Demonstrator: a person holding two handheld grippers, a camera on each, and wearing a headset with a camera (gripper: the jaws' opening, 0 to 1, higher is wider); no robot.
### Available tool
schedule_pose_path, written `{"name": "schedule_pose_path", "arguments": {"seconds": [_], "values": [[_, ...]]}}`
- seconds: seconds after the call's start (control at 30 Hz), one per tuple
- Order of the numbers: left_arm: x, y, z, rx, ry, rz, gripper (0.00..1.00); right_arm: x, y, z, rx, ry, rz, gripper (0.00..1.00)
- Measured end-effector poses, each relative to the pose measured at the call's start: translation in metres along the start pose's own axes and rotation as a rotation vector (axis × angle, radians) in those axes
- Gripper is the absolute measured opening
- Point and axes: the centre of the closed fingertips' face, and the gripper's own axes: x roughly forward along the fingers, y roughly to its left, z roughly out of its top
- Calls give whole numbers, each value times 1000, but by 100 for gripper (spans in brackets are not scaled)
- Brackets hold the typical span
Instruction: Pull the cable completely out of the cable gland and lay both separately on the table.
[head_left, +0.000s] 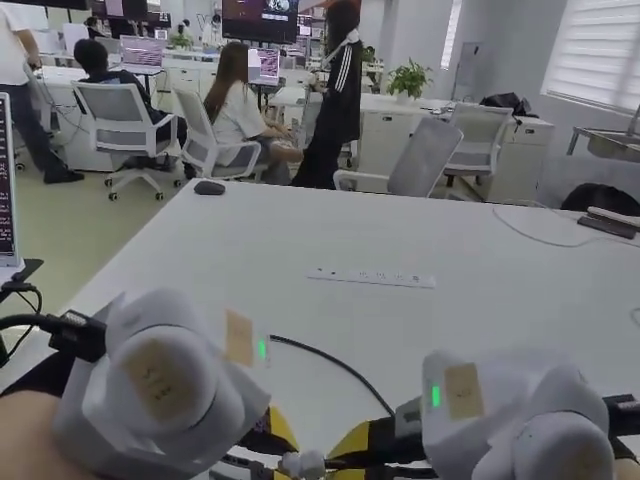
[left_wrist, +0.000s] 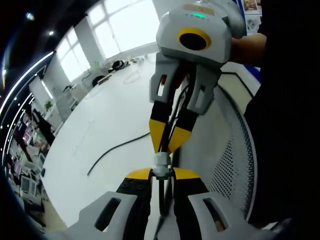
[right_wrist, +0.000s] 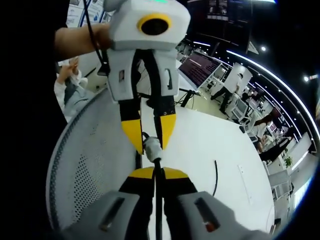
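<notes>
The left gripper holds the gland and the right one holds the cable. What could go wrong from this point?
1. The right gripper pinches the thin black cable right beside the cable gland; on a pull it may slip through the jaws.
2. The left gripper holds the gland only at its tips, so it could pop out.
3. Both are held at the edge of the table, next to a perforated white surface; a dropped part may miss the table.

Bright daylight from windows (head_left: 600, 50) far right; mild glare on the white table (head_left: 300, 230). Near, the left gripper (head_left: 272, 435) and right gripper (head_left: 352, 440) blur. Gripper views bend at edges.
</notes>
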Motion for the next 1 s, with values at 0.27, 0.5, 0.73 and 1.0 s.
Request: {"name": "schedule_pose_path", "arguments": {"seconds": [0.27,0.5,0.73,1.0], "values": [[-4,6,-9,-4,29,22,16,-9,-5,-11,18,25,-29,2],[-9,12,-16,-15,40,41,16,-16,-10,-19,35,38,-48,2],[-14,18,-23,-27,53,64,16,-22,-14,-29,57,54,-65,2],[-20,26,-31,-44,66,89,16,-27,-18,-36,74,67,-82,2]]}}
